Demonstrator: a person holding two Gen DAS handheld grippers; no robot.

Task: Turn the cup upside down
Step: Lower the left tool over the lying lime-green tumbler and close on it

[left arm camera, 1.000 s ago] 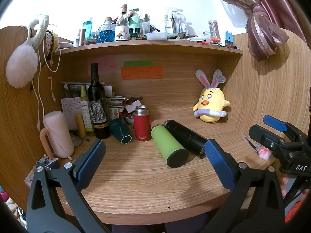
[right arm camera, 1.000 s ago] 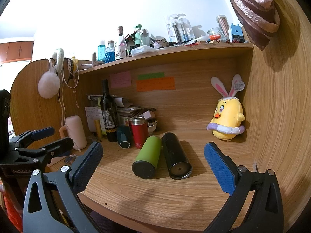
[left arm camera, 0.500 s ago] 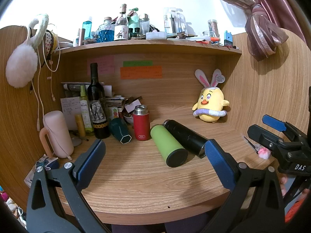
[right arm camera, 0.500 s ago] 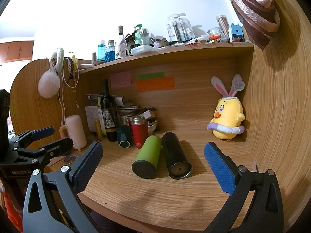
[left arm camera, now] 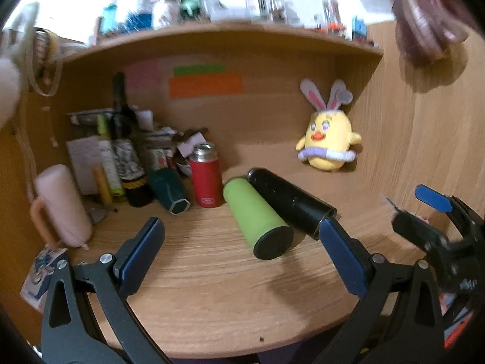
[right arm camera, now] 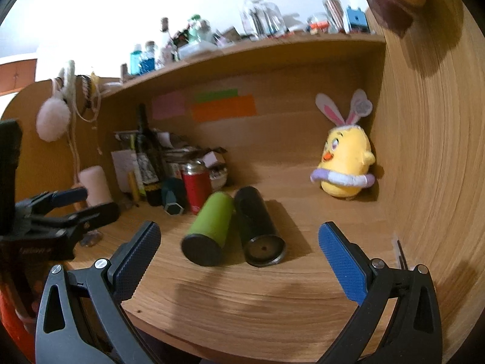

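Someone's home, my guess a bedroom desk nook. Wooden desk (right arm camera: 272, 300) with side panels; top shelf (right arm camera: 257, 48) crowded with bottles and jars. Plush chick (right arm camera: 345, 163) with bunny ears sits in the corner. Sticky notes (left arm camera: 206, 83) on the back panel, wine bottle (left arm camera: 121, 139), tied-back curtain (left arm camera: 424, 21), fluffy earmuffs (right arm camera: 53, 118) hanging.

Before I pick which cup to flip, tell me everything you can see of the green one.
The green cup is a smooth, matte lime cylinder with a black end cap facing the cameras. It lies on its side on the wooden desk, pointing back toward the red flask. The black tumbler lies alongside it on its right, seemingly touching. Neither gripper touches it.
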